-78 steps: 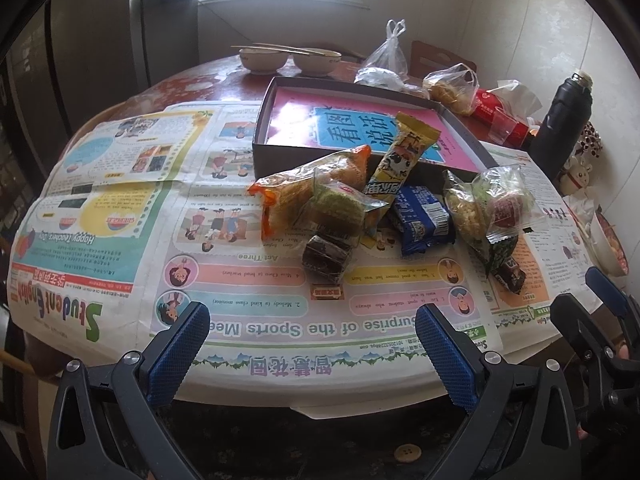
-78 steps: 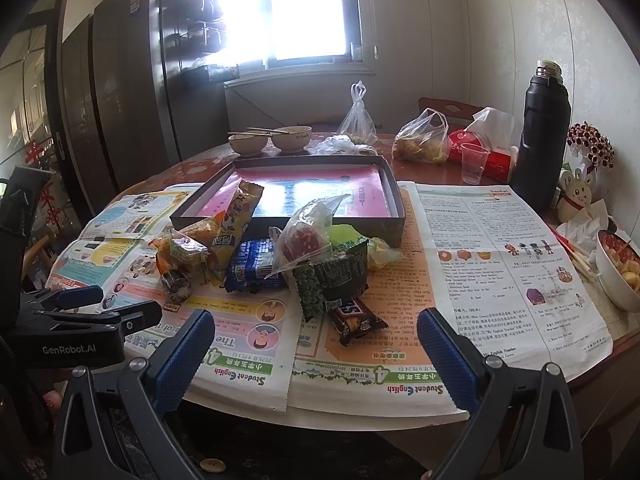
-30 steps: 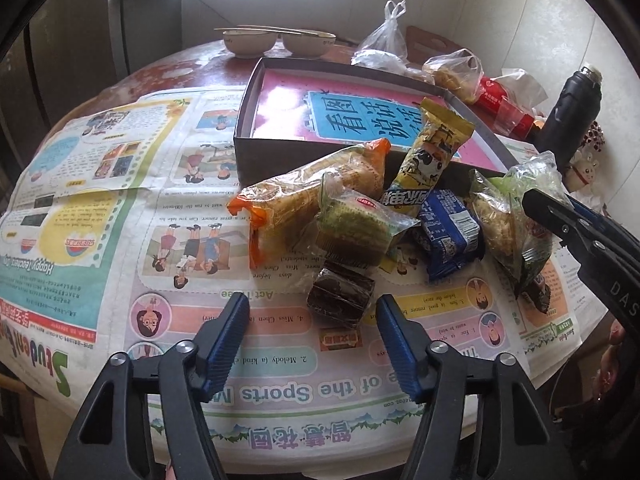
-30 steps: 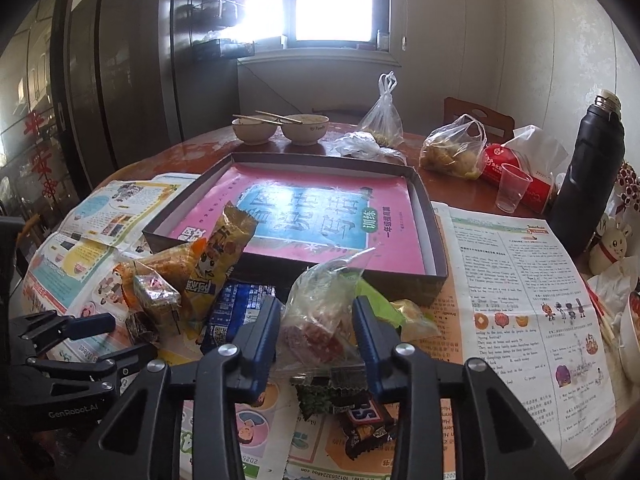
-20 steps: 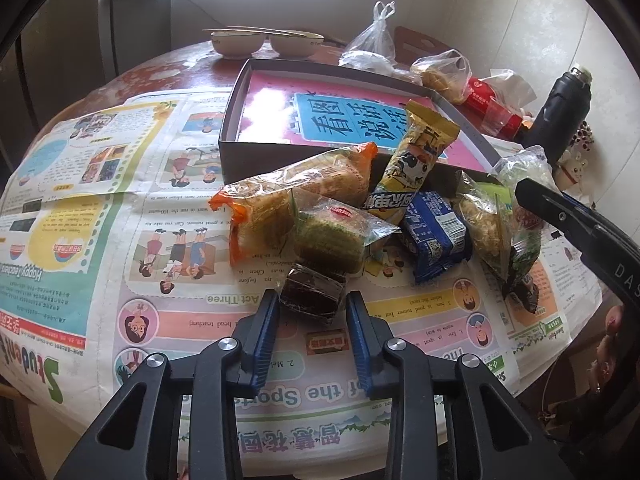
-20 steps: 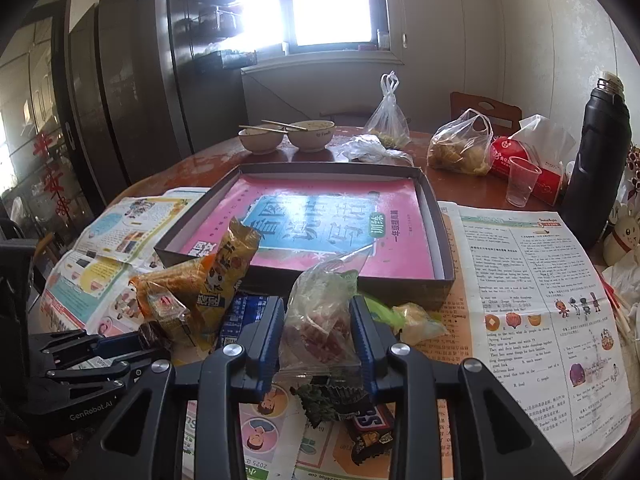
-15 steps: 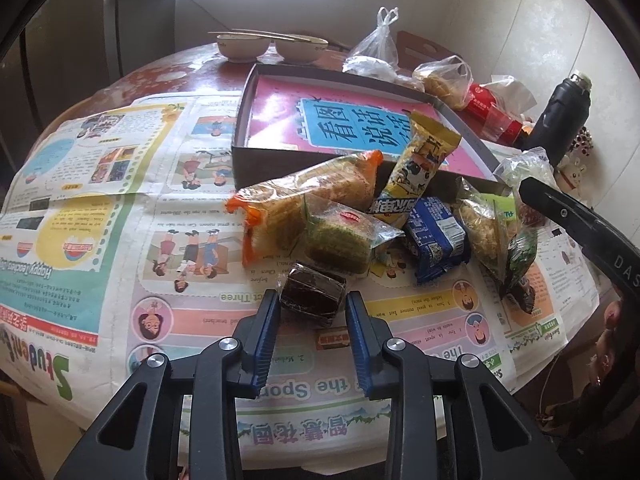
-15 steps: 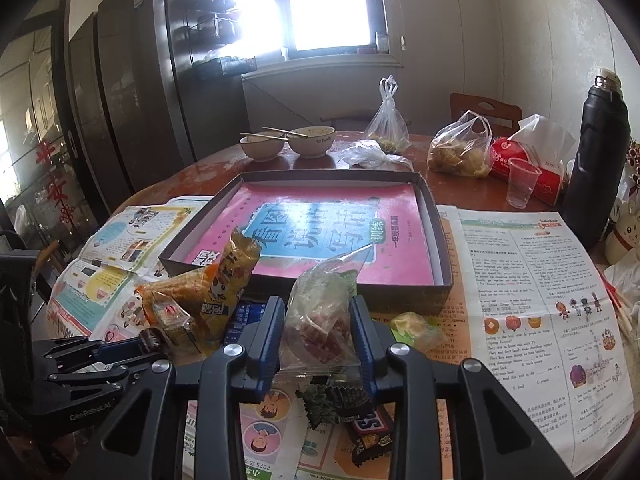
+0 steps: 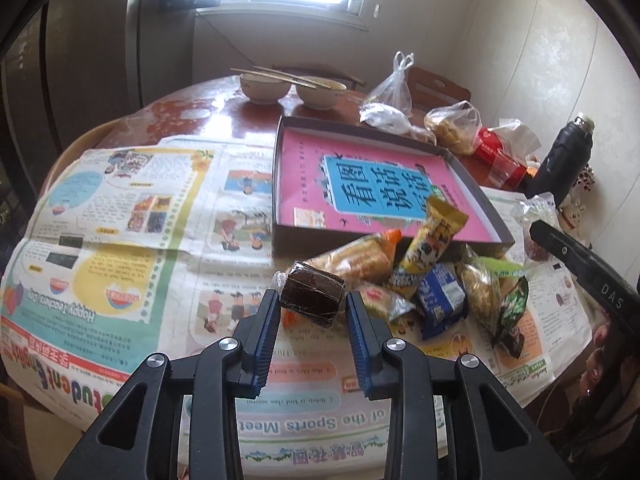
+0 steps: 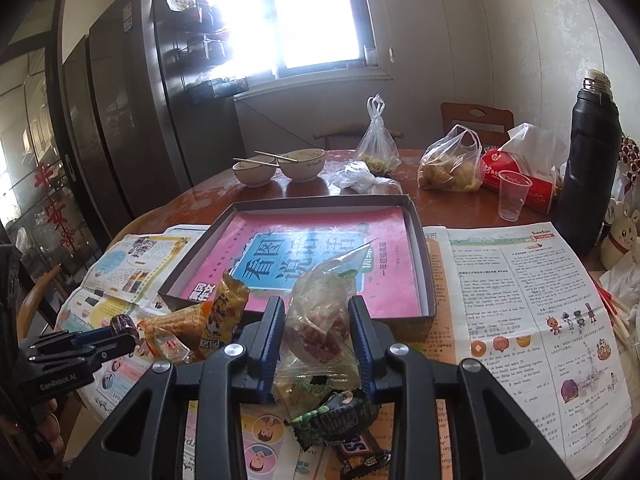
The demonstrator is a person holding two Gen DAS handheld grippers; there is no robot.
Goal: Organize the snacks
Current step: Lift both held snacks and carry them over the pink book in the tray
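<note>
My left gripper (image 9: 312, 300) clamps the brown wrapped cake (image 9: 313, 294), lifted clear just before the shallow box (image 9: 285, 236). My right gripper (image 10: 316, 322) pinches the clear snack bag (image 10: 320, 320) near the box front, both ready for boxing.

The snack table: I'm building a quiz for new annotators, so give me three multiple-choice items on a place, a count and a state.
1. Where does the yellow snack bar rest?
A. leaning on the box wall
B. inside a bowl
C. beside the flask

2. How many bowls stand behind the box?
A. one
B. two
C. four

3. What does the left gripper hold?
A. nothing
B. a cup
C. a dark wrapped cake

Key: A, its top tilts over the front wall; B, a pair under chopsticks; C, the jaws clamp it off the newspaper.
</note>
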